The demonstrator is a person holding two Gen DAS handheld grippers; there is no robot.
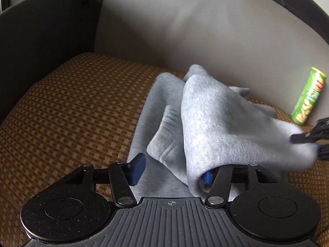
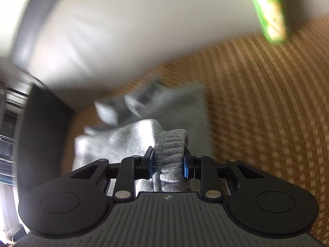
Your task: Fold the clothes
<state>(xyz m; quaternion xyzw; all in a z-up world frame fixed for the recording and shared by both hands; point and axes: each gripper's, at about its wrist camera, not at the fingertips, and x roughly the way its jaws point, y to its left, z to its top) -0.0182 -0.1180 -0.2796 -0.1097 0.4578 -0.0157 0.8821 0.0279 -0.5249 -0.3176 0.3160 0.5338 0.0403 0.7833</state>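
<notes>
Woven brown-and-tan matting [image 1: 78,107] covers the seat of a sofa, backed by a pale grey cushion [image 1: 185,30] and bounded by a dark armrest [image 1: 41,30]. On this mat a light grey knitted garment [image 1: 216,127] is spread, partly flat and partly lifted into a loose fold. A green cylindrical can [image 1: 308,96] is seen leaning against the back cushion, well apart from the garment's flat part.

In the left wrist view the left gripper [image 1: 172,175] is held low over the cloth with its fingers [image 1: 137,168] set wide apart; the blue pad on one side is bare, while the other is draped over by a fold of the garment, and nothing is pinched between them.

In the blurred right wrist view the right gripper [image 2: 168,162] is seen with its fingers [image 2: 186,166] clamped on a ribbed edge of the garment, which is bunched between the blue pads. The same gripper is visible at the right edge of the left wrist view, with the cloth pulled out toward it.
</notes>
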